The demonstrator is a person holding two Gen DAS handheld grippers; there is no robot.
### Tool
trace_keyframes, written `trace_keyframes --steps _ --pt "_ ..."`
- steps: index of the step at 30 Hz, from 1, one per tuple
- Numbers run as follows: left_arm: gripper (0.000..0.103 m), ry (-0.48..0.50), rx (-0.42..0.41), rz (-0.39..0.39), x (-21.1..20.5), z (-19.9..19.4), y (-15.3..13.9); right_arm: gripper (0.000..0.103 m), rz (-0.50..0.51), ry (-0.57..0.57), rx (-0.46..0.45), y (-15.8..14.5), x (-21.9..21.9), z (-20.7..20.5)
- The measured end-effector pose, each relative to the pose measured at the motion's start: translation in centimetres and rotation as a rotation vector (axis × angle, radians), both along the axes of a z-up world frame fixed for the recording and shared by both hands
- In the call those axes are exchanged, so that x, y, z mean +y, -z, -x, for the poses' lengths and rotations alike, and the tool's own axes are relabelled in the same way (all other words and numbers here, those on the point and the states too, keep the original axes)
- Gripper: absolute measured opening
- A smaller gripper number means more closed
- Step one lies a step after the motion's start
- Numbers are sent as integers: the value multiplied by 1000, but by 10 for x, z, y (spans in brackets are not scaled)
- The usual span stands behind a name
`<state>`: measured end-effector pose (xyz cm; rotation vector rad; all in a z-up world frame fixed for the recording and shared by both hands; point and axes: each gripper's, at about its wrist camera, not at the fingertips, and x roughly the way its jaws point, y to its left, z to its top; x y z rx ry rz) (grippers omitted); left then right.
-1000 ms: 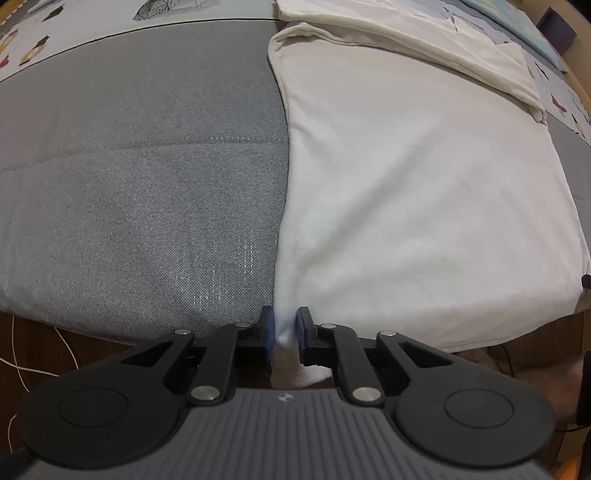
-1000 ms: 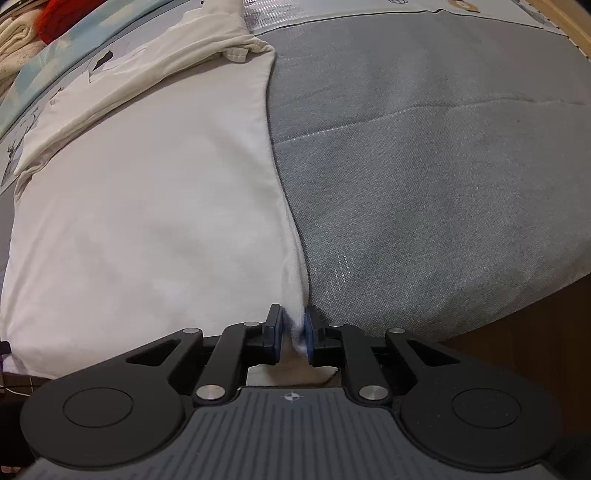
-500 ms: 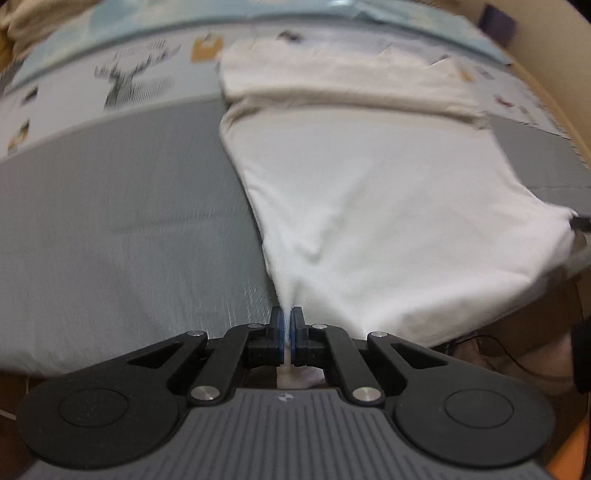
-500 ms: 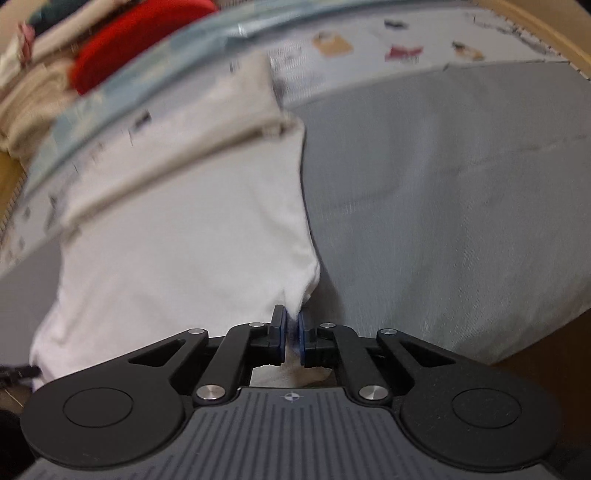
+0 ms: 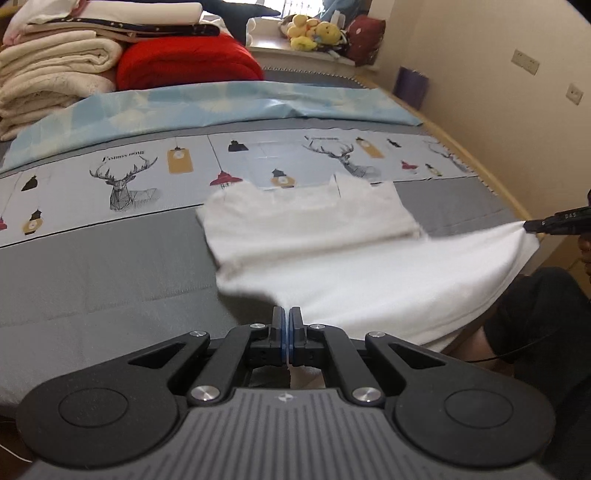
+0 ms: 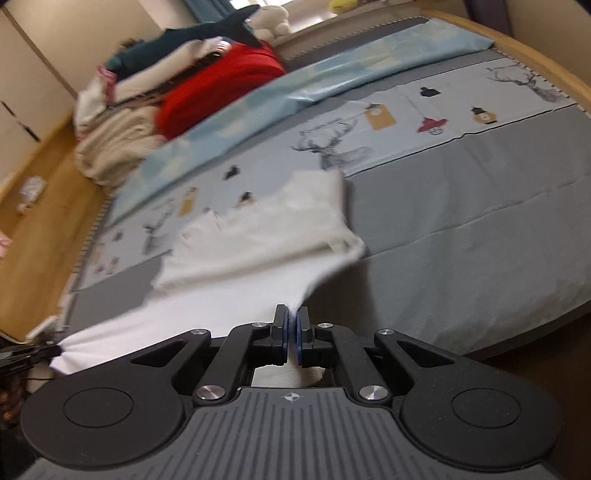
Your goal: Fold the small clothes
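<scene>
While the white garment (image 5: 369, 266) lay stretched over the near edge of the grey bed cover (image 5: 92, 280), the left gripper (image 5: 286, 321) was clenched on one near corner of it, the cloth fanning away from the closed blue pads toward 1 o'clock. In the left wrist view the right gripper (image 5: 532, 225) showed at 3 o'clock, pinching the opposite near corner, with the hem hanging taut between the two. In its own view, the right gripper (image 6: 292, 325) was clamped on a tuft of the same white garment (image 6: 266, 236), which spread away toward 11 o'clock, while the left gripper (image 6: 51, 349) held the other corner at 9 o'clock. The garment's far end lay folded back on itself, touching the deer-print sheet (image 5: 129, 173). At 11 o'clock sat a red quilt (image 5: 188, 61) beside stacked cream blankets (image 5: 55, 66), with plush toys (image 5: 314, 33) on the sill at 12 o'clock.
</scene>
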<state>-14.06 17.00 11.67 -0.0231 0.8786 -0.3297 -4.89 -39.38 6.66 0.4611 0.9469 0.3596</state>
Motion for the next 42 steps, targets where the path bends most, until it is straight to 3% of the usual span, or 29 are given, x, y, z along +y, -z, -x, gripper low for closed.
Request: trace_keyframes --steps 2,5,11,15,17,18,21,23,25,29,34,42 --pt "0 -5 12 7 2 -12 6 3 -26 9 19 1 -4 -2" --pt "1 -41 51 -16 6 -59 34 3 2 26 44 16 2 -28" --pt "1 -150 107 -48 11 -180 93 3 149 31 84 65 32 -135" --pt "1 -289 103 -46 24 -229 124 6 147 106 83 94 46 -196" --pt "3 -339 118 11 36 -230 139 6 170 156 51 105 46 -208" --pt "3 -337 183 22 40 -233 146 7 184 172 40 111 45 -208" --pt "7 -290 207 -13 36 -231 148 10 178 160 137 132 38 -206" --pt "14 -247 215 -30 32 -230 151 10 209 135 91 128 40 -202" --pt "19 -247 221 -21 32 -230 154 18 242 90 67 129 44 -199" --pt "19 -279 217 17 32 -233 161 20 293 39 82 140 57 -195" --pt "27 -286 155 15 15 -240 158 34 293 13 26 140 72 -197" --pt "30 -285 149 -72 -7 -272 169 35 366 5 -8 150 94 -223"
